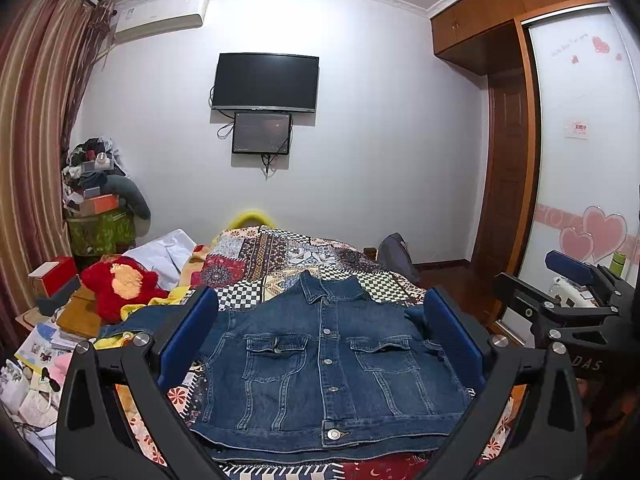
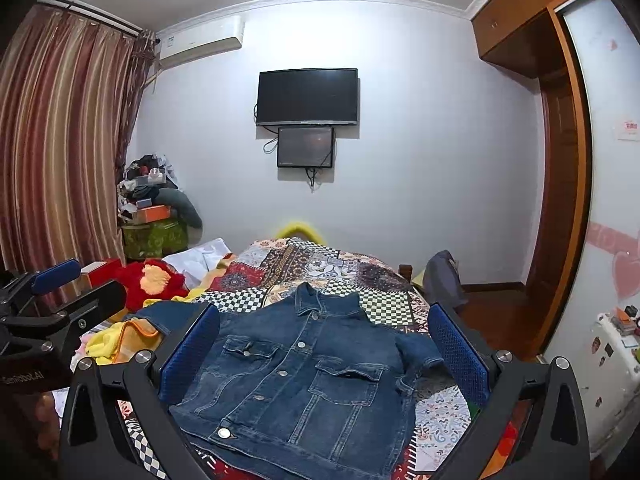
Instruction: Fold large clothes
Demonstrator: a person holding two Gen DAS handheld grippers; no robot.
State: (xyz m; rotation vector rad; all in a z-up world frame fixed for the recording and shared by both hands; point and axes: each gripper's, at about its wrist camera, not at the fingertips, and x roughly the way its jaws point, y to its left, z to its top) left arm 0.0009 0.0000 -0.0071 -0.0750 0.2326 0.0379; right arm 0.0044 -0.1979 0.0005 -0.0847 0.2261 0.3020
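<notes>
A dark blue denim jacket (image 1: pixel 320 364) lies buttoned and front up on the patchwork bed (image 1: pixel 280 256), collar toward the far wall. One sleeve (image 1: pixel 120 328) trails off to the left; the other sleeve (image 2: pixel 416 348) is bunched at the right. My left gripper (image 1: pixel 320 340) hovers open above the jacket, its blue pads (image 1: pixel 188 336) spread to either side of the chest. My right gripper (image 2: pixel 320 352) is open too and holds nothing. Each gripper shows in the other's view: the right gripper (image 1: pixel 548 284) at the right edge, the left gripper (image 2: pixel 76 288) at the left edge.
A red plush toy (image 1: pixel 120 284) and a yellow cloth (image 2: pixel 116 340) lie left of the jacket. Boxes and papers (image 1: pixel 44 344) crowd the left bedside. A grey bag (image 2: pixel 440 276) sits at the bed's far right corner. A wardrobe (image 1: pixel 580 140) lines the right wall.
</notes>
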